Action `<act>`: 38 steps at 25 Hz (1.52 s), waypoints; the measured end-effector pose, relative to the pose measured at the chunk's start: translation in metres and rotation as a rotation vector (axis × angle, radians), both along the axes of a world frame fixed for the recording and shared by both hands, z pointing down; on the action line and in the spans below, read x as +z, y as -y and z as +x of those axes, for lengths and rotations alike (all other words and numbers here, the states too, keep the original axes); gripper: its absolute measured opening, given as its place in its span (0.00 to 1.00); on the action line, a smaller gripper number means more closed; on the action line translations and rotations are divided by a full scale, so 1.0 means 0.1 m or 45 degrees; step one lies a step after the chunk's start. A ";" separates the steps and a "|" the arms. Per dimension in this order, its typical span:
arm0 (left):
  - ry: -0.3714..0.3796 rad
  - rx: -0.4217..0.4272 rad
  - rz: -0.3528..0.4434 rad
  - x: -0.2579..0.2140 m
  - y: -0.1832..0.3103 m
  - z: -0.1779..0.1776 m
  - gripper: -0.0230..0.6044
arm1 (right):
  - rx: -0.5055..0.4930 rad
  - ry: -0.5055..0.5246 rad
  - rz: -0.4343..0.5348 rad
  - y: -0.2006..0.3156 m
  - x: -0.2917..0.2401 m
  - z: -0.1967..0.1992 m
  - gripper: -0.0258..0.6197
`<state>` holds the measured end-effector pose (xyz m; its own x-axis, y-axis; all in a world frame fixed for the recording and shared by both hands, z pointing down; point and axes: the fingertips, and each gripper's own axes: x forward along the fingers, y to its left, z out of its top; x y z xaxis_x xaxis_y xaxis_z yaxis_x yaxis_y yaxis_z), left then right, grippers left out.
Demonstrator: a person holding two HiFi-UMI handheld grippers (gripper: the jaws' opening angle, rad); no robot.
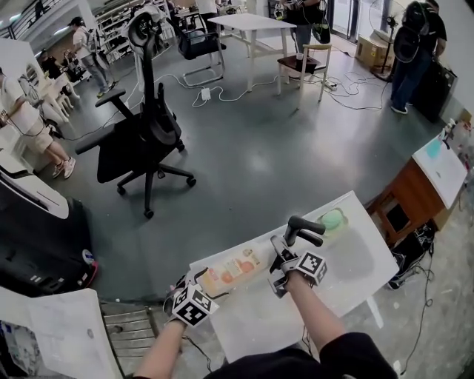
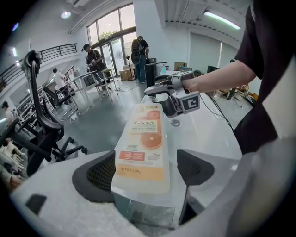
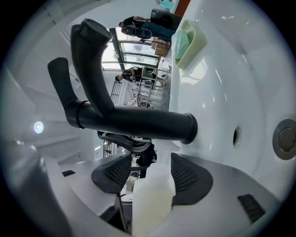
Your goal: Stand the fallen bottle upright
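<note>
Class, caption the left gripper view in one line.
Fallen bottle lies between the open jaws of the left gripper.

I am looking into a big open-plan hall, part office and part lab. A black office chair (image 1: 144,141) stands on bare grey floor (image 1: 259,163). Beyond it are white work tables (image 1: 252,22), stocked shelving (image 1: 118,18) and loose cables (image 1: 222,96) trailing across the floor. People (image 1: 415,55) stand working far to its right. Tall glass doors (image 2: 111,32) close the far end. On my side of the chair sits a free-standing white sink (image 1: 363,259).

Black faucet (image 1: 305,226) over white sink (image 1: 361,255) (green soap dish (image 1: 333,219) behind).
</note>
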<state>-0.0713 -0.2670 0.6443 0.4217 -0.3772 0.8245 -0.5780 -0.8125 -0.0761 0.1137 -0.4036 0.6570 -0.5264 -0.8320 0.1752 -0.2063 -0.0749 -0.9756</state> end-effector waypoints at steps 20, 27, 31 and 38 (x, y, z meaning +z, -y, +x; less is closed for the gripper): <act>0.017 -0.046 0.063 0.04 -0.01 -0.06 0.68 | -0.010 -0.016 -0.045 -0.08 -0.10 0.04 0.18; -0.053 -0.133 0.119 0.02 -0.05 -0.18 0.68 | -0.107 -0.135 0.124 -0.18 -0.69 -0.13 0.15; -0.098 -0.199 0.171 0.00 -0.05 -0.22 0.68 | -0.148 -0.210 0.227 -0.22 -0.98 -0.28 0.15; -0.252 -0.274 0.239 -0.05 0.01 -0.13 0.68 | -0.180 -0.364 0.355 -0.24 -1.39 -0.35 0.14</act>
